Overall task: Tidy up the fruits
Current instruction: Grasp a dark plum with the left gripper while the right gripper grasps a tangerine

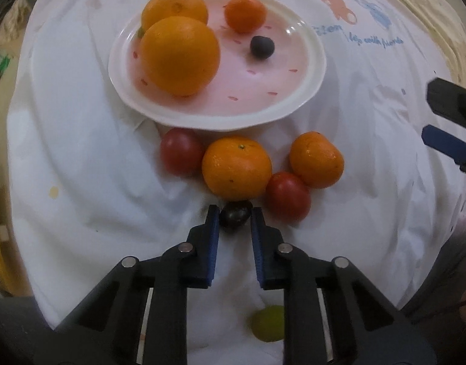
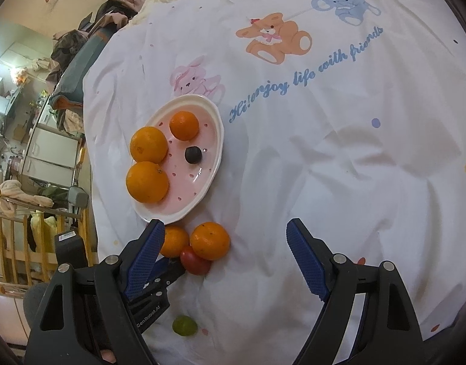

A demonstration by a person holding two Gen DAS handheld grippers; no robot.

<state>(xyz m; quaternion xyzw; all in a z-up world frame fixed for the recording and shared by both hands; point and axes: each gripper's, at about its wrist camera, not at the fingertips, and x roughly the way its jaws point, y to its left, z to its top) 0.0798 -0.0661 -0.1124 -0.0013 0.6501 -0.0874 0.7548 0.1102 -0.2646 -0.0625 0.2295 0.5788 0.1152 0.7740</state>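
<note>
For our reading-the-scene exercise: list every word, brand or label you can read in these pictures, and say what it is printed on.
"Hi!enjoy life with friends": blue script on the white sheet.
"GenRobot.AI": white lettering on the left gripper body, seen from the right wrist view.
White sticker on the black block: too small to read.
The same script in the left wrist view: too blurred to read.

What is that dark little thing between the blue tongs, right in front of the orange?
A dark grape sits between the left tongs' pads, which press on it. Just beyond it is a mandarin. The left wrist view shows this.
</note>
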